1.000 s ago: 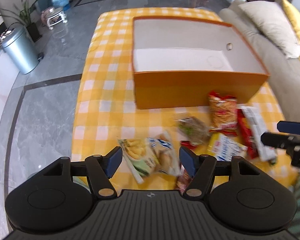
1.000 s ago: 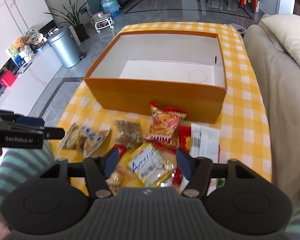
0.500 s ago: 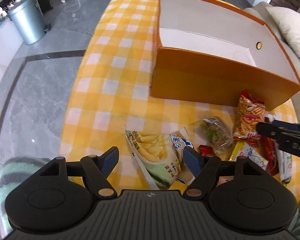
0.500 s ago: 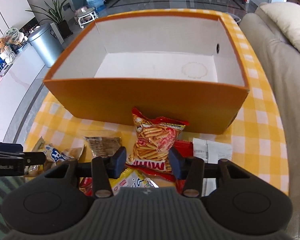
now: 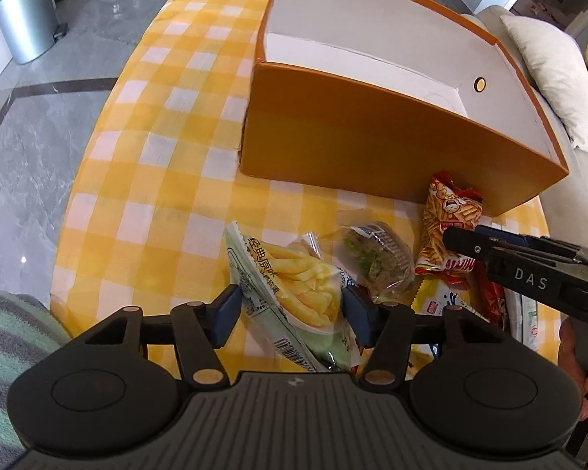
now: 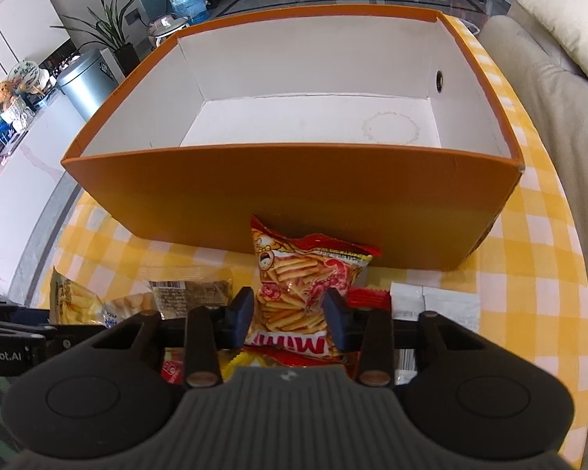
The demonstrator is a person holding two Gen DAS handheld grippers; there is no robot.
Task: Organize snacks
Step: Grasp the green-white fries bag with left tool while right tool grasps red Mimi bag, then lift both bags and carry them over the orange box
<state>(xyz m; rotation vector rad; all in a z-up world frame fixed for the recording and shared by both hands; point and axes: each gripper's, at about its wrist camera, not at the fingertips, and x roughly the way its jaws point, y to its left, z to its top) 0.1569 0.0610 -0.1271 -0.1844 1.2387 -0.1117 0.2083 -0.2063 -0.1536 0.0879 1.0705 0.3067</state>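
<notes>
Beside the orange box [image 5: 372, 149], on the checked cloth [image 5: 145, 180], the left gripper [image 5: 290, 309] straddles the green fries packet [image 5: 294, 297], jaws spread, apparently lined up for a pinch. Rightward, the right gripper [image 6: 290, 315] brackets the red stick-snack bag [image 6: 302, 286], jaws spread. Nothing lies inside the box yet.

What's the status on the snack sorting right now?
Left gripper open around fries packet. Right gripper open around red chips bag. Orange box empty, nothing blocking.
</notes>
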